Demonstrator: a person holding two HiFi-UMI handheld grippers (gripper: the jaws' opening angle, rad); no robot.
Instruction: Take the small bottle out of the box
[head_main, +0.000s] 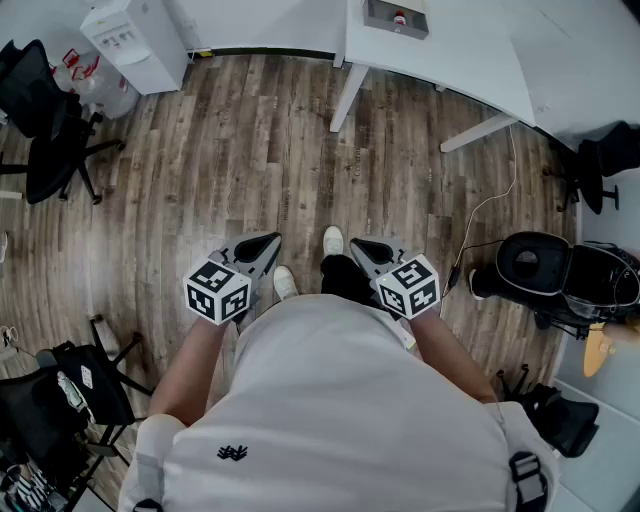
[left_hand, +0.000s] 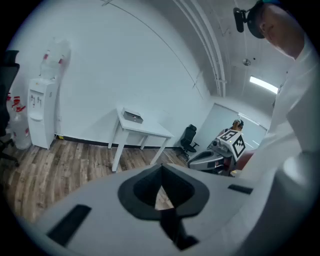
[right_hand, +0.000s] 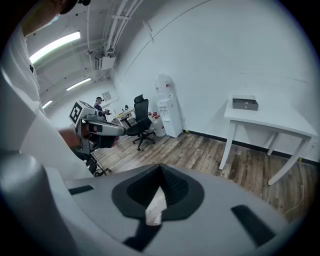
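A grey open box (head_main: 396, 17) stands on the white table (head_main: 470, 50) at the far side of the room, with a small red-capped bottle (head_main: 400, 17) showing inside it. The same box (left_hand: 133, 117) (right_hand: 245, 103) looks tiny in both gripper views. I stand well back from the table on the wood floor. My left gripper (head_main: 270, 242) (left_hand: 161, 169) and right gripper (head_main: 360, 246) (right_hand: 160, 169) are held side by side in front of my body, both shut with nothing between their jaws.
A water dispenser (head_main: 135, 40) stands at the far left wall with a black office chair (head_main: 45, 110) beside it. At the right sit a black chair (head_main: 545, 270) and a thin cable (head_main: 480, 215) on the floor. Folded black stands (head_main: 60, 400) are near my left.
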